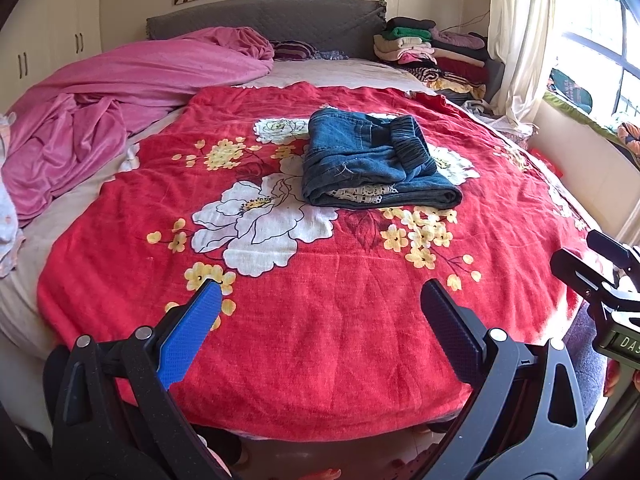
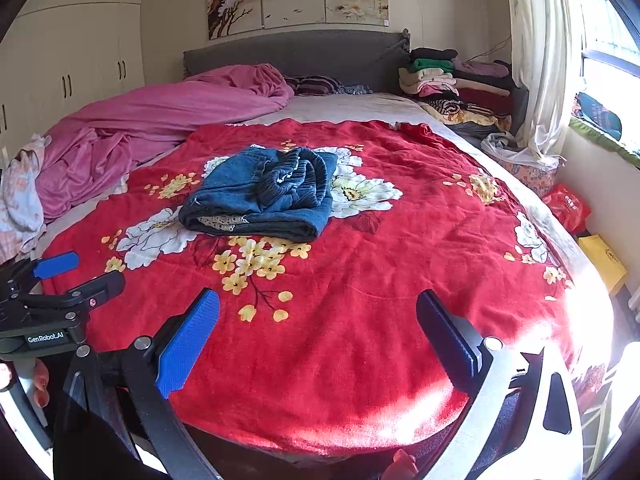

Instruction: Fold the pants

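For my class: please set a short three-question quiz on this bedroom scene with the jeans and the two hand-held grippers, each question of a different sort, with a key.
1. True or false: the folded jeans lie on the red floral blanket, clear of both grippers.
2. Multiple choice: the left gripper and the right gripper are
A. both open and empty
B. both shut on the jeans
C. one open, one shut on the blanket
3. Fill in: the stack of folded clothes sits by the grey ____ at the far end of the bed.

Key
1. True
2. A
3. headboard
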A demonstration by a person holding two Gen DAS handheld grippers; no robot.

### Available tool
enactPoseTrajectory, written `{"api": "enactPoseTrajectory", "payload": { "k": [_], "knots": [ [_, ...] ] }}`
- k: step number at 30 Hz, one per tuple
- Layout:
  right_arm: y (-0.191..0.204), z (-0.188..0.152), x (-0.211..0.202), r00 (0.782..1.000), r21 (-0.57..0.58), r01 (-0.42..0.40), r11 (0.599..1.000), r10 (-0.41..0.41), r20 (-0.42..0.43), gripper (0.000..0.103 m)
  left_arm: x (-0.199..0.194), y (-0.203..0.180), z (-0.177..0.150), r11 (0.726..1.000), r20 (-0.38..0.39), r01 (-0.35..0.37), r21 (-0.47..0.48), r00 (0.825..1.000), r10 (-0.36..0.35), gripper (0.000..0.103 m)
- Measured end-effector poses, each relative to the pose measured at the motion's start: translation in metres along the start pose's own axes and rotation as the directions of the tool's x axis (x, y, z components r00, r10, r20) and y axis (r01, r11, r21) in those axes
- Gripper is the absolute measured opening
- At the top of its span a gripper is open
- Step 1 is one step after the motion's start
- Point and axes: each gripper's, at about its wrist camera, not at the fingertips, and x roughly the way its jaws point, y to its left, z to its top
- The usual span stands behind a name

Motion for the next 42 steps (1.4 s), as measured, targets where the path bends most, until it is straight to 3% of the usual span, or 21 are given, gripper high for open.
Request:
{"api": "enactPoseTrajectory", "payload": {
  "k": [42],
  "knots": [
    [0.0016,-0.0035,0.0015,1.0,-0.008,0.005,1.0,-0.005,-0.005,0.098,0.0005,0.0035,-0.0019,1.0,-0.029,-0.012,-0.011,1.0,0.012,0.093]
  ]
}}
